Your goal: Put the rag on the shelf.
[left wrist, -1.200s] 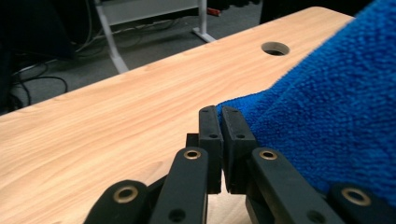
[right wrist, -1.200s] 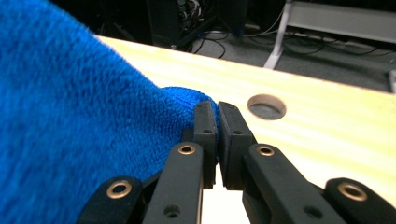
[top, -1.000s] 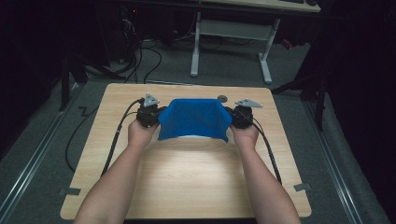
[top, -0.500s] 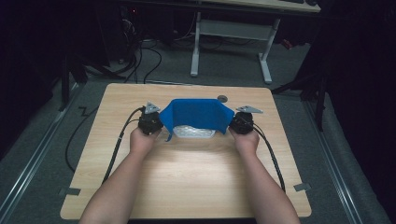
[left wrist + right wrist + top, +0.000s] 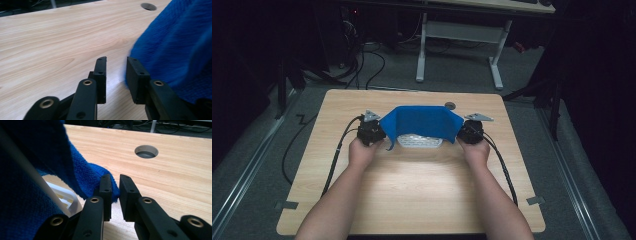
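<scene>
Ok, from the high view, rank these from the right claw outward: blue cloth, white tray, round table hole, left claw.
1. Blue terry cloth: touching the right claw.
2. White plastic tray: under the cloth. Round table hole: behind; too close to call.
3. Left claw: across the cloth.

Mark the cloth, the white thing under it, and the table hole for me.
Cloth (image 5: 422, 123): high view, middle of the blue panel.
White thing (image 5: 419, 142): high view, its uncovered near edge below the cloth.
Hole (image 5: 146, 151): right gripper view, centre of the round opening in the tabletop.
</scene>
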Tool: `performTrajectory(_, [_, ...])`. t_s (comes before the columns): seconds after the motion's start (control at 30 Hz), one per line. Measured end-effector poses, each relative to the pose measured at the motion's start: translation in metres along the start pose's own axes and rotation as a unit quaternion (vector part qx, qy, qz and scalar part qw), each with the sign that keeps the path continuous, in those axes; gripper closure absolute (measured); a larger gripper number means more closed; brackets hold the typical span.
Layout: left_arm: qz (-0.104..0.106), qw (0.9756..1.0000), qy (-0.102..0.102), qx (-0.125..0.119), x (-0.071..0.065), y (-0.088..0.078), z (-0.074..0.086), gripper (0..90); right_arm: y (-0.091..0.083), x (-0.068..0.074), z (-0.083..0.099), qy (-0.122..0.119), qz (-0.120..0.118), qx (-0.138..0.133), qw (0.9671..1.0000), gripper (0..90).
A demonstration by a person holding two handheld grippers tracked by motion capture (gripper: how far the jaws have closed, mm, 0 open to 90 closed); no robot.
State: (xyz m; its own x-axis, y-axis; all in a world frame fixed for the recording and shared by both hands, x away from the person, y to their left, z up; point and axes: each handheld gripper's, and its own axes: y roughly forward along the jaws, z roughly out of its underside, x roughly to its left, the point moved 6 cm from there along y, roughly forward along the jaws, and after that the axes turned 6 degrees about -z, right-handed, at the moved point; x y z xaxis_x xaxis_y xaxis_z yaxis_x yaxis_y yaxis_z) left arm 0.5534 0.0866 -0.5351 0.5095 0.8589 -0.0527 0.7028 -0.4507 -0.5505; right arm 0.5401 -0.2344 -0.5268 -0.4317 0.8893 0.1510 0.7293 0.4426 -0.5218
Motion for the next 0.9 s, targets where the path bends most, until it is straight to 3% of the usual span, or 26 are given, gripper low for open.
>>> performTrajectory(0.53, [-0.035,0.9992,0.009,-0.017,0.019,-0.026,-0.010,59.9,-0.017,-0.005,-0.014,-0.012,0.018,-0.014,0.9997,66.9])
performTrajectory(0.9, [-0.063,0.9974,0.010,-0.034,0.034,-0.043,-0.017,56.8,-0.036,-0.014,-0.023,-0.016,0.025,-0.025,0.9992,63.8])
